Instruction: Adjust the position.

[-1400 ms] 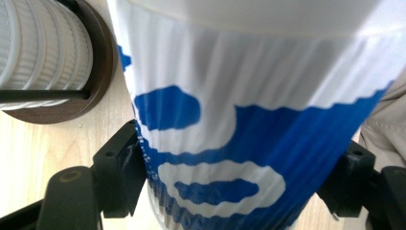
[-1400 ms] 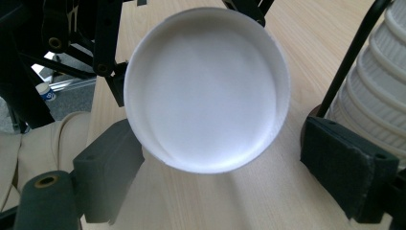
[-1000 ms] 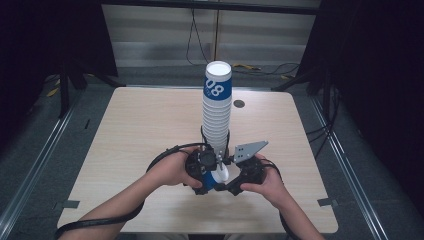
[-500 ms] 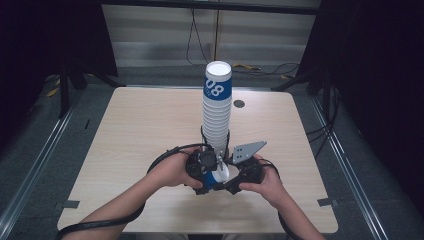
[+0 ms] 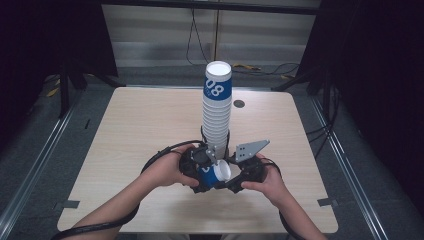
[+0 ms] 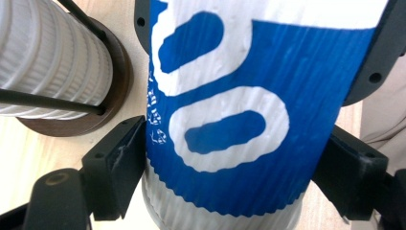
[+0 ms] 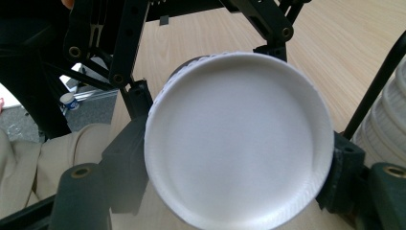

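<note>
A blue paper cup with white print lies on its side just in front of the tall cup stack. My left gripper is shut across its blue ribbed wall, with both pads against it. My right gripper faces the cup's white round end. Its jaws have just been closing and now press on the rim from both sides. In the left gripper view the stack stands at the left on a brown round base.
Thin black rods guard the stack, which also shows at the right edge of the right gripper view. The wooden table spreads out on both sides. A small dark disc lies behind the stack. Cables trail from both grippers.
</note>
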`<state>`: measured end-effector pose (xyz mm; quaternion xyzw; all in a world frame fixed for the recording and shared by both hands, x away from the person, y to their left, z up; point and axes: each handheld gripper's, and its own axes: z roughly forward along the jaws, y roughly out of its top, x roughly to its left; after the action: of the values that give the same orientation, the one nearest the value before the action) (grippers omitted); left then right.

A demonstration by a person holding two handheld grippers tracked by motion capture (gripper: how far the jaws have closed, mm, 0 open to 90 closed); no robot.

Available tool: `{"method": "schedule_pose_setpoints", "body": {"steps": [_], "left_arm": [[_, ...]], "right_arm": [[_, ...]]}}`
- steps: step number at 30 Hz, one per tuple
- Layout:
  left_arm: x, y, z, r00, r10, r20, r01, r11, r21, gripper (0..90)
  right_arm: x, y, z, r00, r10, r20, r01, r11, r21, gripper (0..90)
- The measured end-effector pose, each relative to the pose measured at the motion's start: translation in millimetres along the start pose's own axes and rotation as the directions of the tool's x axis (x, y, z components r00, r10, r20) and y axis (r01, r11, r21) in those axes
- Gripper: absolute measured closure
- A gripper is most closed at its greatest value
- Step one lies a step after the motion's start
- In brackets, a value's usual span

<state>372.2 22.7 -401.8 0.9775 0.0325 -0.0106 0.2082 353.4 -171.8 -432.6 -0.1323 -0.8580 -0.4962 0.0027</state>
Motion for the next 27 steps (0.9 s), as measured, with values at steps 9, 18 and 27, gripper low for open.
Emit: {"method": "schedule_pose_setpoints", "body": {"steps": [9,18,27], "left_arm": [[4.1,-0.3,1.1,0.9999,0.002,0.014,-0.002,1.0000,0.007,18.4],[5.0,-3.1,0.6,1.0000,-0.005,0.000,0.005,1.0000,-0.001,18.0],[3.4,-1.0,1.3,0.9998,0.018,-0.002,-0.018,0.9998,0.012,17.9]], "right_arm": [[-0.2,0.6,1.3,0.9999,-0.011,0.006,0.011,1.000,0.004,26.5],[-2.2,0.7,4.5,0.9999,-0.007,0.008,0.007,1.000,-0.004,26.5],[1.1,0.0,3.6,0.9996,-0.020,0.020,0.020,1.000,-0.002,26.5]]}}
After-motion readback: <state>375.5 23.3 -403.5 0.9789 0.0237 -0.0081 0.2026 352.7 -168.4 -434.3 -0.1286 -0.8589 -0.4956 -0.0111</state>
